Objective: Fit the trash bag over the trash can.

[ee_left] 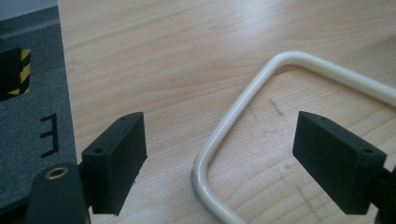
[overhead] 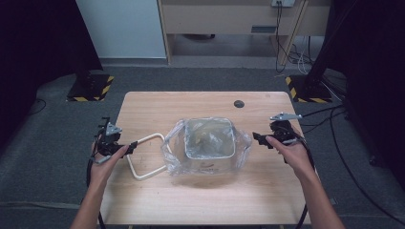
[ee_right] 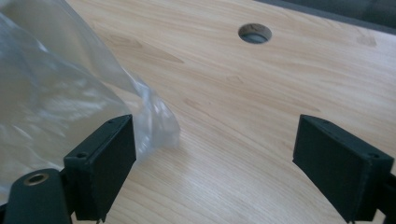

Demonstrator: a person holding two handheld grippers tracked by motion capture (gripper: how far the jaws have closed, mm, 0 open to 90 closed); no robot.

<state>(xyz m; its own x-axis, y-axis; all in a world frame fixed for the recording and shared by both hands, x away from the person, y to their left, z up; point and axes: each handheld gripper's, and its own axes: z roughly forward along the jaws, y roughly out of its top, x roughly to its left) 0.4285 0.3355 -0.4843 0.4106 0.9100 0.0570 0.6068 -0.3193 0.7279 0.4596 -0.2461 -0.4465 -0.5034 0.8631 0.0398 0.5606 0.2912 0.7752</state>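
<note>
A square white bin (overhead: 209,142) lined with a clear plastic bag (overhead: 174,150) stands mid-table. A cream rectangular frame (overhead: 145,157) lies flat on the wood to its left. My left gripper (overhead: 133,144) is open just above the frame's near corner; in the left gripper view the frame's rail (ee_left: 243,100) runs between the two spread jaws without touching them. My right gripper (overhead: 257,138) hovers open at the bin's right side. In the right gripper view the bag's loose edge (ee_right: 154,116) lies beside the left jaw, with bare wood between the jaws.
The wooden table (overhead: 157,102) has a round cable hole (overhead: 239,103) at the back right, also visible as the cable hole (ee_right: 255,33). Grey carpet surrounds the table, with yellow-black striped stand bases (overhead: 90,88) at both far corners.
</note>
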